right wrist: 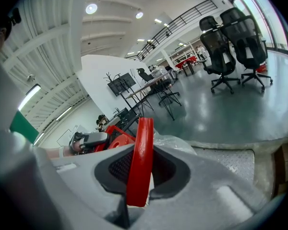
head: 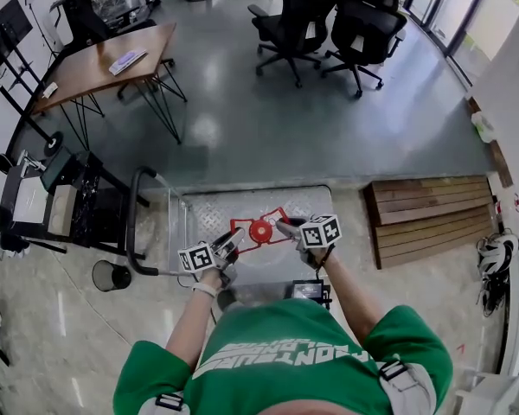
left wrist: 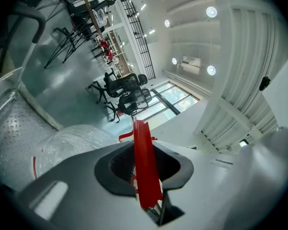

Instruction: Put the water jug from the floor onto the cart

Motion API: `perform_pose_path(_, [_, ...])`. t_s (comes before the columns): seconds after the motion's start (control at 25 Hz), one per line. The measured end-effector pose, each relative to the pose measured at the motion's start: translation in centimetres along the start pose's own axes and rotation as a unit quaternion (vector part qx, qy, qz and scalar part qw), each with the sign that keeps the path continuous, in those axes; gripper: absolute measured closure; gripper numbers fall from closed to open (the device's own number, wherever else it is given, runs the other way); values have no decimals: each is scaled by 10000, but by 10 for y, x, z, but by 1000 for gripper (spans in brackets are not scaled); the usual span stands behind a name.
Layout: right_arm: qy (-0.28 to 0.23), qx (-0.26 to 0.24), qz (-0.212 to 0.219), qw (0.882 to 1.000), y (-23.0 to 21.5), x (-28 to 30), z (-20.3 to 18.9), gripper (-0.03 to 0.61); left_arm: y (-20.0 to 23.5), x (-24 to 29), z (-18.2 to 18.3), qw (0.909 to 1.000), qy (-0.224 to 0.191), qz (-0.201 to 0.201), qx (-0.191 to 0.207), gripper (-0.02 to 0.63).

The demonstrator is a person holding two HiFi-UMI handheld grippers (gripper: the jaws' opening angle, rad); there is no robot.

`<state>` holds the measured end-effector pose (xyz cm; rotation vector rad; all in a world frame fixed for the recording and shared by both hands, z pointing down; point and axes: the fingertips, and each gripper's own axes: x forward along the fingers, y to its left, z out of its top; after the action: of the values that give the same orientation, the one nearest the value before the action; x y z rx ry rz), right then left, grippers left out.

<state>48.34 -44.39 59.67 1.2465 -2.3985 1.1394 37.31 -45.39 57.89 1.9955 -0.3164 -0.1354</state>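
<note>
The water jug [head: 259,230] is clear plastic with a red cap and a red carrying handle [head: 242,225]. In the head view it hangs over the cart's metal deck [head: 199,210]. My left gripper [head: 227,247] is shut on the handle's left side, my right gripper [head: 285,228] on its right side. In the left gripper view the red handle strap [left wrist: 144,162] is pinched between the jaws of the left gripper [left wrist: 145,176], with the clear jug body [left wrist: 72,143] beyond. In the right gripper view the red strap [right wrist: 140,152] is clamped in the right gripper [right wrist: 139,174].
The cart's push bar [head: 137,223] stands at its left end. A black rack [head: 60,206] and a small black bin [head: 111,275] lie left of the cart. A wooden pallet [head: 432,214] lies to the right. A table [head: 112,63] and office chairs [head: 329,24] stand further off.
</note>
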Motion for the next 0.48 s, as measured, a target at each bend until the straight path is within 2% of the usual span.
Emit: perform_pose_path(0.48, [234,300,-69,9993,-18,24,-24,532,37,-1,-11,9991,246,243,-252,529])
